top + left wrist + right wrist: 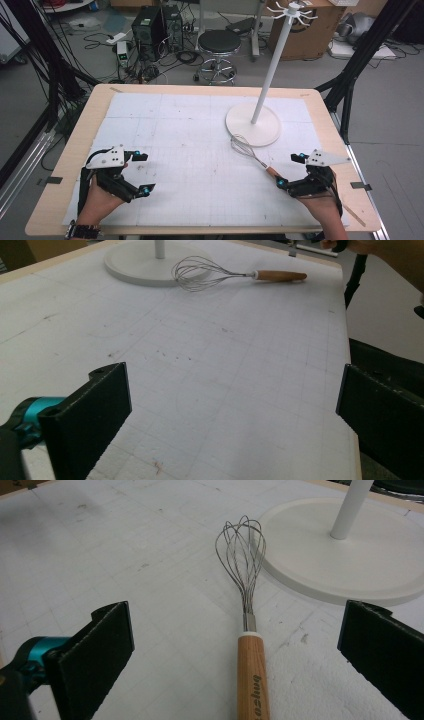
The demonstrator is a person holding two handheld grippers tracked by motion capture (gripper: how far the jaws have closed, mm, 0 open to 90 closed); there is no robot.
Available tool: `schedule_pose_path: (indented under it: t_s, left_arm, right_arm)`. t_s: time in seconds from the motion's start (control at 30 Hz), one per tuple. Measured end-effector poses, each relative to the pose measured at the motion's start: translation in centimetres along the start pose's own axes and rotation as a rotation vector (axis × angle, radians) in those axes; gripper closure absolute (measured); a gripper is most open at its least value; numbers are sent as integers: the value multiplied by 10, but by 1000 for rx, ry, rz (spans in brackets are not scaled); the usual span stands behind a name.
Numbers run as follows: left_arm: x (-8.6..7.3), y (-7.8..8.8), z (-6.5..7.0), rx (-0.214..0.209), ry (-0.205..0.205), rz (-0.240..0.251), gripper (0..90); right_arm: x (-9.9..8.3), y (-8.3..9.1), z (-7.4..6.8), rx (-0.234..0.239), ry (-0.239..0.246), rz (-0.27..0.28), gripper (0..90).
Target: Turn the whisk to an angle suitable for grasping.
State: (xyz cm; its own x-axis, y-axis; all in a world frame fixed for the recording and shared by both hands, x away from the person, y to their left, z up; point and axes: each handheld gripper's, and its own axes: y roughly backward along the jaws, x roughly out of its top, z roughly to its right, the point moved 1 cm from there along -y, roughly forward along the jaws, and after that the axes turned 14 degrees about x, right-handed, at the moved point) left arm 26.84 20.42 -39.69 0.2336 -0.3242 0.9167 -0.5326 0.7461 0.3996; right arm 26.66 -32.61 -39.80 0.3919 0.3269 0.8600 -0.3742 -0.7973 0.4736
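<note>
Right gripper view: whisk [248, 605] handle sits between the wide-open right tongs [235, 645], untouched, lettering readable. High view has left tongs [141, 172] open too, far left on the bench [70, 150].

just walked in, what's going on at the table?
A person holds a two-jaw tool in each hand over a white gridded mat. The right tool is lined up on a whisk: its jaws stand open on either side of the wooden handle without pressing on it. The whisk lies flat, its wire head at the edge of the white stand's round base. The left tool is open with nothing between its jaws, off to the other side of the mat.
</note>
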Motion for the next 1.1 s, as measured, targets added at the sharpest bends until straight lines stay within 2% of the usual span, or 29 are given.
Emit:
schedule_pose_path:
  t_s: [0.13, 0.33, 0.53, 0.57, 0.67, 0.73, 0.83, 0.93, 0.97, 1.03, 1.1]
  left_arm:
    - [4, 2, 2, 8, 3, 22, 17]
    - [5, 4, 2, 13, 8, 27, 17]
    - [4, 5, 2, 15, 15, 34, 17]
    - [4, 4, 1, 15, 15, 33, 17]
    - [3, 3, 1, 16, 18, 33, 17]
    - [2, 1, 0, 16, 16, 27, 17]
    - [2, -1, 0, 16, 17, 22, 17]
    - [1, -4, 0, 9, 20, 20, 17]
    - [1, -5, 0, 8, 20, 18, 16]
    - [1, -7, 1, 5, 19, 13, 16]
    - [1, -9, 1, 4, 14, 9, 17]
  right_arm:
    - [1, -1, -1, -10, 0, -10, 2]
    - [2, -2, -1, -20, 13, -12, 2]
    - [3, 2, 3, -62, -19, 1, 12]
    - [3, 1, 4, -79, -18, -7, 12]
    - [2, -1, 5, -85, -17, -20, 15]
    - [0, -6, 8, -81, -21, -38, 50]
    - [-4, -16, 13, -91, -29, -92, 53]
    - [-7, -24, 19, -92, -41, -137, 95]
    - [-8, -25, 21, -89, -53, -153, 162]
    - [-9, -27, 24, -56, -76, -180, 202]
    - [-12, -27, 26, -52, -93, -180, 273]
